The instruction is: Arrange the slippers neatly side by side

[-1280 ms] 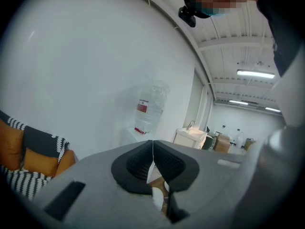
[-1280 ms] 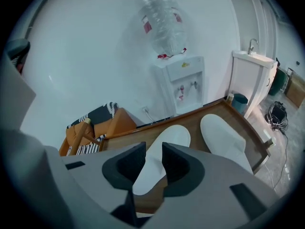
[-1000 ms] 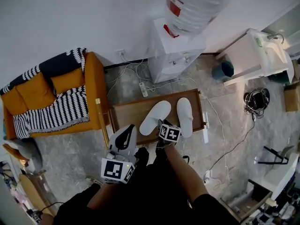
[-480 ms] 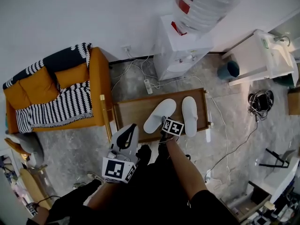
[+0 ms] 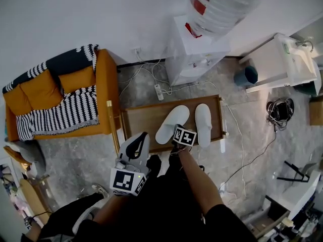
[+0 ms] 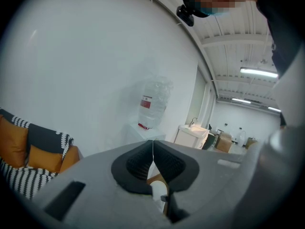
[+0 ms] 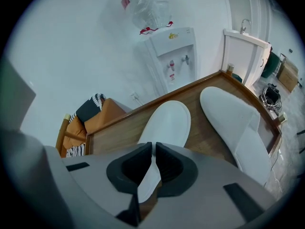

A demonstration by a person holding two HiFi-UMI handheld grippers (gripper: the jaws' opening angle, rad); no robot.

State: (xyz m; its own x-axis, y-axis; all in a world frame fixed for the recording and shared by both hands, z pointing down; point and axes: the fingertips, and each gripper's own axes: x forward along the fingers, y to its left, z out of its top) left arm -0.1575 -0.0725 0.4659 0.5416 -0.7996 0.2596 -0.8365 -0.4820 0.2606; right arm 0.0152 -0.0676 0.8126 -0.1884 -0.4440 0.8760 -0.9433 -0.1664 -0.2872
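Two white slippers lie on a low wooden table (image 5: 141, 120). The left slipper (image 5: 171, 123) (image 7: 167, 123) lies slanted, its toe leaning right. The right slipper (image 5: 203, 124) (image 7: 233, 123) lies straight. My right gripper (image 5: 173, 139) (image 7: 154, 147) is at the left slipper's heel. Its jaws have just been closing, and they now pinch the heel's thin edge. My left gripper (image 5: 143, 135) (image 6: 153, 144) hangs in the air left of the table's near edge, its pads together with nothing between them.
A water dispenser (image 5: 197, 54) stands behind the table, with a power strip and cables (image 5: 159, 92) on the floor. An orange sofa (image 5: 65, 100) is to the left. A white cabinet (image 5: 282, 59) and a dark bin (image 5: 246, 76) are to the right.
The head view has shifted slightly. Both slippers lie where they were, and the right gripper stays at the left slipper's heel.
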